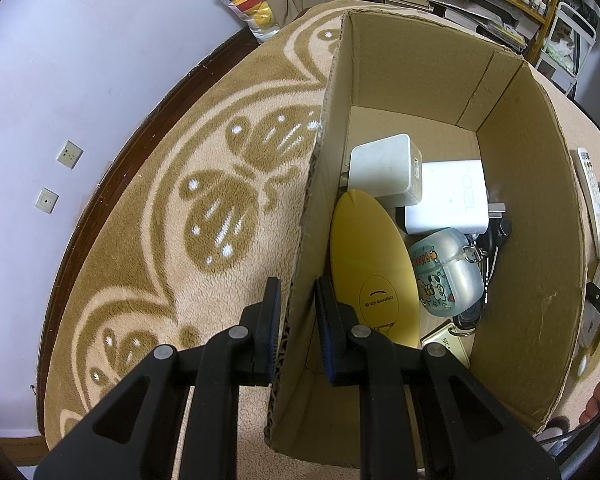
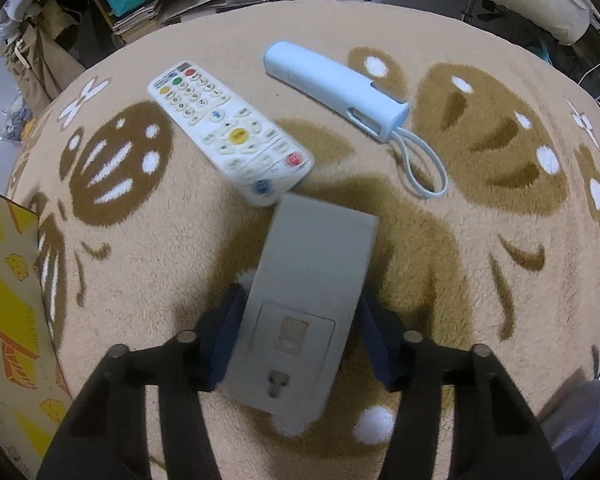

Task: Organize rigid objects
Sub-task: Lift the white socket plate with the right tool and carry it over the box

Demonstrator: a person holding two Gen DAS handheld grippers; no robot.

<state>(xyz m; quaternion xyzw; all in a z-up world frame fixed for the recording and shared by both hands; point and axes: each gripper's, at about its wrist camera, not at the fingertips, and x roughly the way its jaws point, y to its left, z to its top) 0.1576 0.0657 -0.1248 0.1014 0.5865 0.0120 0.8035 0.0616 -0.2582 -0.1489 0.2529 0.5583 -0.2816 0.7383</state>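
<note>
Left wrist view: our left gripper straddles the near wall of the cardboard box, one finger outside and one inside. The pads sit close to the cardboard, but we cannot tell whether they actually pinch it. Inside the box lie a yellow oval Sanrio-marked item, a white cube, a white 120 W charger and a translucent case with cartoon stickers. Risk here: if the hold on the wall is loose, the box may slide on the plush rug when something is dropped in; if it is pulled, the box may tilt.

Right wrist view: our right gripper has its jaws closed on a grey rectangular box at the box's near end — most of its length projects forward, unsupported. The box appears lifted off the rug. A white remote control and a pale blue case with a wrist loop lie ahead on the rug, well apart from each other. Risk here: the smooth sides may let the grey box pivot or slip out during transfer, or its far end may clip the remote.
</note>
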